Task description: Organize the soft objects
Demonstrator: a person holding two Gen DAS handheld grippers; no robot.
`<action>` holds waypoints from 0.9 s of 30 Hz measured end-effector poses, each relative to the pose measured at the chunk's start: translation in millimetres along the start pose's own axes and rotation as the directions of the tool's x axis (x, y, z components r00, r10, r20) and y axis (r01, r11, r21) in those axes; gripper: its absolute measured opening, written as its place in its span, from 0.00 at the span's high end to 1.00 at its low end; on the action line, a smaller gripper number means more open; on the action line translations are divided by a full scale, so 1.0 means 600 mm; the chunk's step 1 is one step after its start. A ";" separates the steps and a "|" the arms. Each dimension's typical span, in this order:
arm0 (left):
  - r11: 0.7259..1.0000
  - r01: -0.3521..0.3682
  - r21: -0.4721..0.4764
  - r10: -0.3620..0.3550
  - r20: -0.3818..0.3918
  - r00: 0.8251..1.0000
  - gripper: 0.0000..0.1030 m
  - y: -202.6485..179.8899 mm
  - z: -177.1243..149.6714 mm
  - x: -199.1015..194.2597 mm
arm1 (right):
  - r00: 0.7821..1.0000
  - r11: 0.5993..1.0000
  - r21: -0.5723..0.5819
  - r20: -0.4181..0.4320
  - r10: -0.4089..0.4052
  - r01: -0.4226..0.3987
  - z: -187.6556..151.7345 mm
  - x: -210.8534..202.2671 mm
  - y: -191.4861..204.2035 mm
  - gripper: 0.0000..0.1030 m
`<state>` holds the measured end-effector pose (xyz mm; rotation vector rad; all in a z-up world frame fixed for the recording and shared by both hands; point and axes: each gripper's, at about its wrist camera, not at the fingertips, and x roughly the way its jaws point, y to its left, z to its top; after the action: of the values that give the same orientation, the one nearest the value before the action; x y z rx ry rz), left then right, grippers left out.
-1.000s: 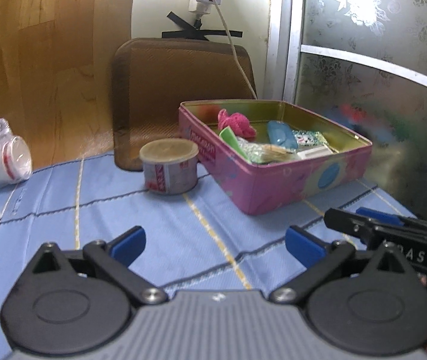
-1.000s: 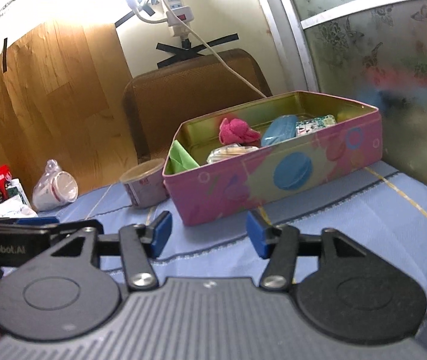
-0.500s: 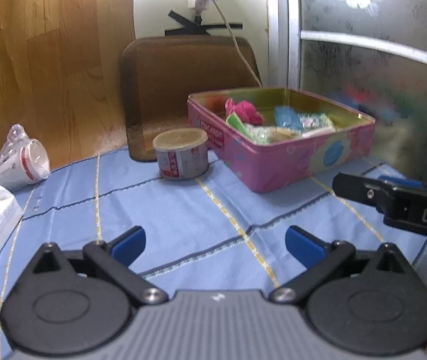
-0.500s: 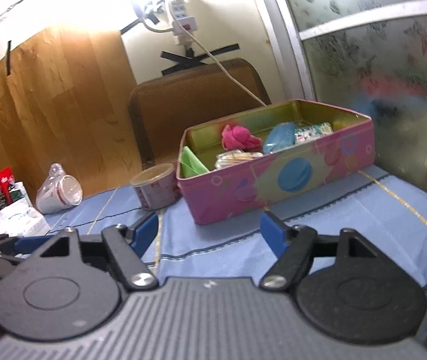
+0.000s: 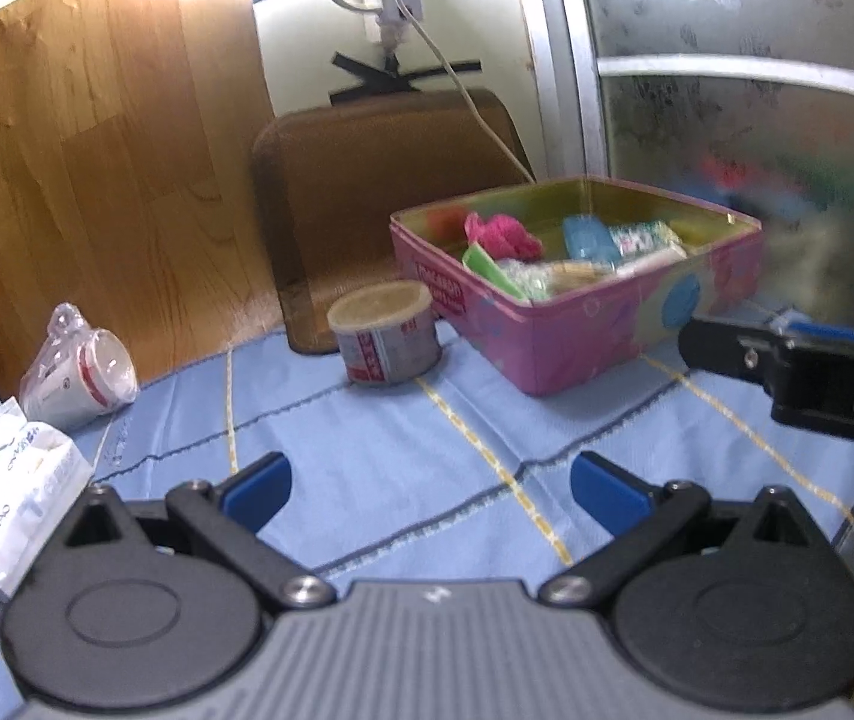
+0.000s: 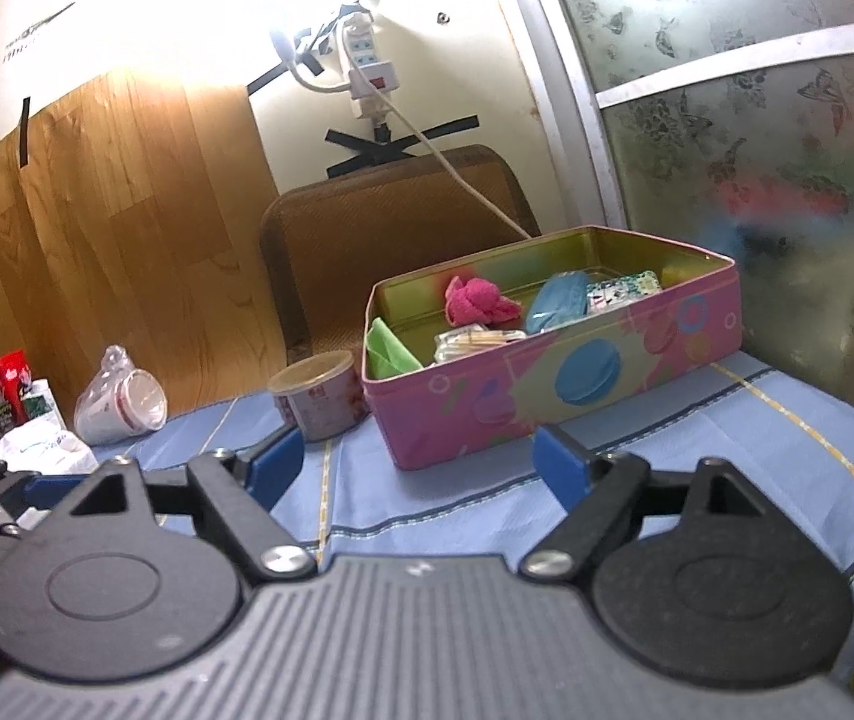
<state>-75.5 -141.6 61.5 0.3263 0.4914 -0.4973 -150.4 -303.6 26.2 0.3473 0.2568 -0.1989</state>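
A pink tin box (image 5: 571,336) (image 6: 553,384) stands on the blue cloth at the back right. It holds a pink fluffy cloth (image 5: 502,234) (image 6: 478,300), a green item (image 6: 388,351), a blue pouch (image 6: 559,300) and wrapped packets. My left gripper (image 5: 430,489) is open and empty, low over the cloth in front of the box. My right gripper (image 6: 421,462) is open and empty, also in front of the box; its side shows in the left wrist view (image 5: 799,372).
A round lidded tub (image 5: 385,330) (image 6: 319,393) stands left of the box. A bagged stack of cups (image 5: 76,375) and a white tissue pack (image 5: 7,492) lie at the left. A brown chair back (image 5: 385,180) and wooden panel stand behind. The table edge is at right.
Both grippers have pulled back from the box, which now looks smaller and farther. The right gripper's jaws have opened wider. The tissue pack has come into the left view.
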 end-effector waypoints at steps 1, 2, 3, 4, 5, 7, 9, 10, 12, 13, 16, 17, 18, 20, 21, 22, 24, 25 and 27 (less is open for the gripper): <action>1.000 0.000 -0.008 0.001 0.016 1.000 0.00 0.002 0.002 -0.005 | 1.000 1.000 0.001 0.006 -0.005 0.005 0.000 -0.001 -0.001 0.16; 1.000 -0.002 -0.017 0.003 0.037 0.999 0.00 0.005 0.004 -0.011 | 1.000 1.000 0.000 0.011 -0.009 0.009 0.001 -0.002 -0.001 0.16; 1.000 -0.003 -0.023 0.005 0.054 0.999 0.00 0.007 0.006 -0.016 | 1.000 1.000 -0.002 0.016 -0.013 0.013 0.001 -0.003 -0.002 0.15; 1.000 -0.007 -0.030 0.009 0.074 0.997 0.00 0.008 0.008 -0.023 | 1.000 1.000 -0.002 0.021 -0.018 0.018 0.002 -0.004 -0.001 0.14; 0.999 -0.010 -0.034 0.014 0.091 0.996 0.00 0.009 0.008 -0.028 | 0.999 1.000 -0.003 0.028 -0.021 0.021 0.002 -0.006 -0.001 0.12; 0.999 -0.020 -0.033 0.023 0.113 0.993 0.00 0.010 0.009 -0.035 | 0.999 1.000 -0.008 0.040 -0.029 0.030 0.002 -0.008 0.000 0.08; 0.999 -0.026 -0.031 0.029 0.126 0.992 0.00 0.009 0.007 -0.039 | 0.998 0.999 -0.013 0.053 -0.032 0.033 0.002 -0.010 0.002 0.07; 0.999 -0.024 -0.030 0.027 0.125 0.992 0.00 0.008 0.007 -0.040 | 0.998 0.999 -0.018 0.054 -0.030 0.031 0.003 -0.010 0.003 0.06; 0.999 -0.011 -0.033 0.015 0.107 0.994 0.00 0.009 0.007 -0.037 | 0.998 0.999 -0.028 0.055 -0.026 0.027 0.003 -0.012 0.005 0.06; 0.999 -0.002 -0.039 0.006 0.092 0.996 0.00 0.009 0.008 -0.034 | 0.998 0.999 -0.030 0.058 -0.026 0.027 0.003 -0.013 0.006 0.06; 0.997 0.019 -0.075 -0.015 0.046 0.999 0.00 0.018 0.009 -0.025 | 0.998 0.999 -0.031 0.065 -0.024 0.026 0.005 -0.016 0.007 0.06; 0.996 0.018 -0.087 -0.015 0.035 0.999 0.00 0.020 0.008 -0.023 | 0.997 0.999 -0.029 0.068 -0.024 0.026 0.005 -0.017 0.008 0.06; 0.995 0.017 -0.099 -0.014 0.025 1.000 0.00 0.024 0.008 -0.020 | 0.997 0.999 -0.027 0.070 -0.025 0.027 0.005 -0.018 0.008 0.05; 0.993 0.008 -0.118 -0.007 0.010 1.000 0.00 0.029 0.007 -0.016 | 0.997 0.999 -0.025 0.072 -0.026 0.028 0.006 -0.019 0.007 0.05; 0.992 0.002 -0.125 -0.002 0.003 1.000 0.00 0.032 0.006 -0.013 | 0.997 0.999 -0.025 0.071 -0.026 0.027 0.006 -0.018 0.007 0.05; 0.991 -0.006 -0.130 0.005 -0.005 1.000 0.00 0.035 0.006 -0.011 | 0.997 0.999 -0.025 0.068 -0.027 0.029 0.006 -0.018 0.006 0.05; 0.990 -0.015 -0.140 0.013 -0.016 1.000 0.00 0.040 0.004 -0.008 | 0.998 0.999 -0.021 0.060 -0.028 0.029 0.004 -0.015 0.006 0.05; 0.990 -0.018 -0.143 0.015 -0.020 1.000 0.00 0.041 0.004 -0.007 | 0.998 0.999 -0.019 0.056 -0.026 0.027 0.004 -0.014 0.006 0.05; 0.989 -0.021 -0.147 0.018 -0.026 1.000 0.00 0.045 0.004 -0.005 | 0.998 1.000 -0.017 0.050 -0.025 0.026 0.002 -0.013 0.007 0.05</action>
<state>-62.9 -118.9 69.8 0.1957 0.5453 -0.4357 -156.4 -299.3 30.7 0.3210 0.2138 -0.2297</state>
